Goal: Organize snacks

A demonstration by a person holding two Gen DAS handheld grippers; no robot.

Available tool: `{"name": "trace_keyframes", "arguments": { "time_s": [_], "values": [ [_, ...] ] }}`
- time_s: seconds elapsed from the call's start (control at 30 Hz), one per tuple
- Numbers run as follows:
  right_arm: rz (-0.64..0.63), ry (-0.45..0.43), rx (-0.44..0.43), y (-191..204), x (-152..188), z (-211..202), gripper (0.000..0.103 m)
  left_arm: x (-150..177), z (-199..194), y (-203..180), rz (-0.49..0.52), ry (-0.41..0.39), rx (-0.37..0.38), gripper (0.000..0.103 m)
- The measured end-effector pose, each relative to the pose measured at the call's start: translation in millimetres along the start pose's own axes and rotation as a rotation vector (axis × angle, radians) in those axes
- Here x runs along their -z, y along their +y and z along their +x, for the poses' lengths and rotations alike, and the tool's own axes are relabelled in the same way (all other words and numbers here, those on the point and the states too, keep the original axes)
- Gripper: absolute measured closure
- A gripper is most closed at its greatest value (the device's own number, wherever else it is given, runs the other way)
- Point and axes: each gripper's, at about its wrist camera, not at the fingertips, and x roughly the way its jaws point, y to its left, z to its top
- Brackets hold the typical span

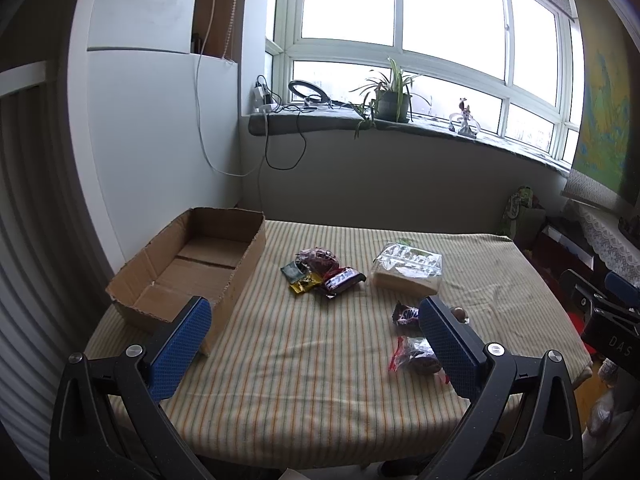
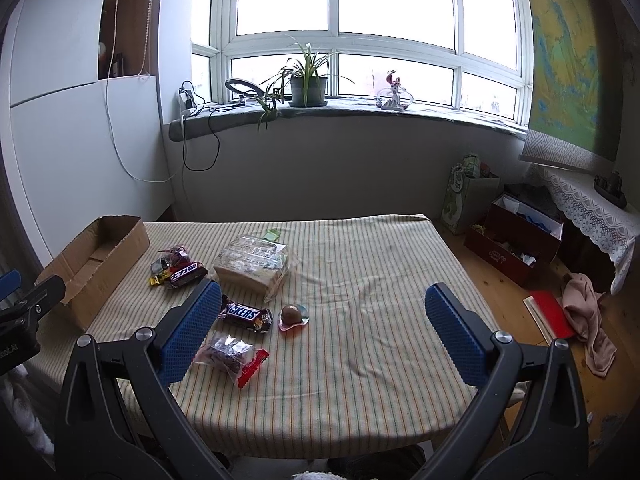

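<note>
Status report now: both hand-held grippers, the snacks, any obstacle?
Left hand-held gripper open, empty; right hand-held gripper open, empty. Snickers bar and other snacks loose on the striped cloth; cardboard box holds nothing. No obstacle seen.

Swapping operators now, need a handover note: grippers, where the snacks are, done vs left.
Left gripper: open, empty, above the table's near edge.
Right gripper: open, empty, likewise.
Cardboard box: table's far left, nothing visible inside.
On the striped cloth: small wrapper pile, clear bread bag, Snickers bar, red-edged snack pouch, round chocolate on a wrapper.
Done: nothing boxed.
Left: move every snack into the box.
</note>
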Motion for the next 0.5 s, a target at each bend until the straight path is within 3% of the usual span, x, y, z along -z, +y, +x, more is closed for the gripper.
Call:
{"name": "trace_keyframes", "arguments": {
  "time_s": [0.5],
  "values": [
    [-0.022, -0.017, 0.015, 5.3, 1.1, -1.9, 0.000, 2.9, 1.3, -4.8, 0.008, 0.000, -0.002, 0.000]
  ]
}}
